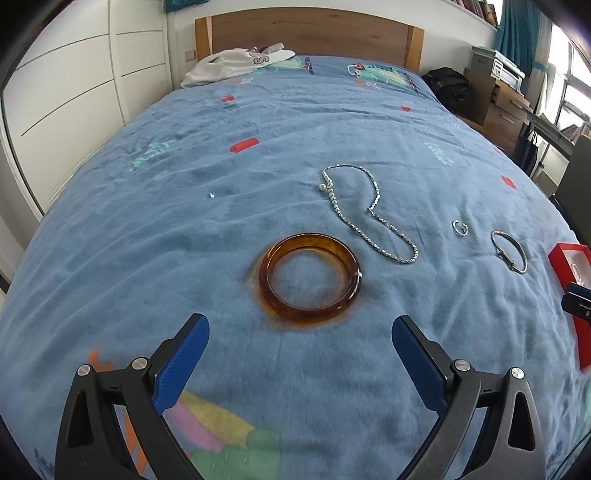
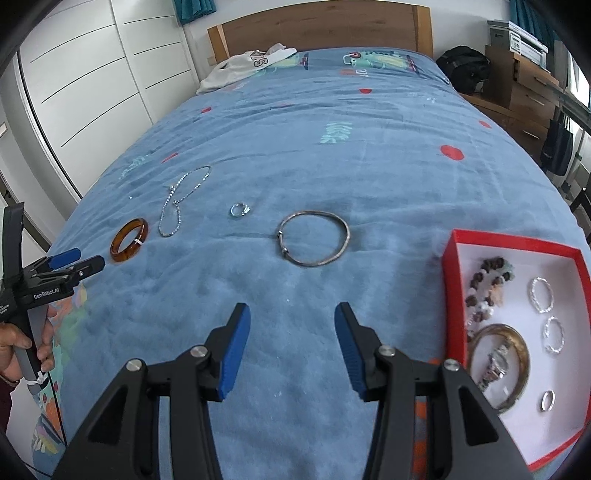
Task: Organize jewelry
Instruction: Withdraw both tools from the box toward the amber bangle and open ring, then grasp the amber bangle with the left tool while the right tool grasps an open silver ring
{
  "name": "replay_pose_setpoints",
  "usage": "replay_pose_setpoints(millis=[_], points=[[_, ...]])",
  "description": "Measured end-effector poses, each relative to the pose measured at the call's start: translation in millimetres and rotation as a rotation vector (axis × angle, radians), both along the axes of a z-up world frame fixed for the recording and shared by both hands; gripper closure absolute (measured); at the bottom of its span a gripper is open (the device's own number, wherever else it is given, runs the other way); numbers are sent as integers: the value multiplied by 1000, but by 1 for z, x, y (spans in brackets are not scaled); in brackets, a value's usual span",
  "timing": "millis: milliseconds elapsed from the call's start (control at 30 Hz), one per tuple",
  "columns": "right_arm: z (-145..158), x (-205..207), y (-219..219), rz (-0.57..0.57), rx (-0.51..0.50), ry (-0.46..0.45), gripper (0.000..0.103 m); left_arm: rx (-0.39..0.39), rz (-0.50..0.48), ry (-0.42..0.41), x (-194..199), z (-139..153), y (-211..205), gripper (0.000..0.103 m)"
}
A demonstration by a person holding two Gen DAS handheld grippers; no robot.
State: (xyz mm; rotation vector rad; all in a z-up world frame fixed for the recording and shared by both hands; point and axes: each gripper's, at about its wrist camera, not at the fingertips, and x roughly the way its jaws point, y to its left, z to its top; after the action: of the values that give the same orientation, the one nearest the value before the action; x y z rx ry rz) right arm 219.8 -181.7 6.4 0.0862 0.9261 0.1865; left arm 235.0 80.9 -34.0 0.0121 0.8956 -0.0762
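An amber bangle [image 1: 309, 280] lies on the blue bedspread just ahead of my open, empty left gripper [image 1: 301, 325]; it also shows in the right wrist view [image 2: 129, 240]. Beyond lie a silver bead necklace [image 1: 369, 212] [image 2: 177, 203], a small silver ring [image 1: 460, 228] [image 2: 239, 209] and a thin silver bangle [image 1: 509, 251] [image 2: 314, 238]. My right gripper [image 2: 291, 314] is open and empty, a little short of the thin bangle. A red box [image 2: 452, 273] with a white lining holds several bracelets and rings at the right; its edge shows in the left wrist view [image 1: 559, 258].
The bedspread [image 2: 369, 147] runs back to a wooden headboard [image 1: 306, 33]. White clothing [image 1: 236, 64] lies near the head. White wardrobe doors [image 1: 74, 92] stand left. A desk and dark bag [image 2: 465, 70] stand right. A tiny shiny piece [image 1: 211, 194] lies left of the necklace.
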Motion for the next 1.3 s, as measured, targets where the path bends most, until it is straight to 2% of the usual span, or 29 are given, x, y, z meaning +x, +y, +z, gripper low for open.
replay_pose_setpoints(millis=[300, 700, 800, 867, 1000, 1067, 1300], points=[[-9, 30, 24, 51, 23, -16, 57, 12, -9, 11, 24, -14, 1, 5], [-19, 91, 67, 120, 13, -48, 57, 12, -51, 14, 46, -28, -6, 5], [-23, 106, 72, 118, 4, -43, 58, 2, -52, 13, 47, -32, -4, 9], [-27, 115, 75, 119, -6, -38, 58, -5, -55, 12, 49, -33, -3, 16], [-35, 126, 79, 117, -24, -23, 58, -15, -73, 0, 49, -35, -3, 23], [-39, 132, 81, 112, -36, -11, 61, -17, -79, -5, 48, -35, -4, 25], [-49, 135, 87, 116, -56, 19, 82, -15, -82, -25, 46, -34, -4, 26]])
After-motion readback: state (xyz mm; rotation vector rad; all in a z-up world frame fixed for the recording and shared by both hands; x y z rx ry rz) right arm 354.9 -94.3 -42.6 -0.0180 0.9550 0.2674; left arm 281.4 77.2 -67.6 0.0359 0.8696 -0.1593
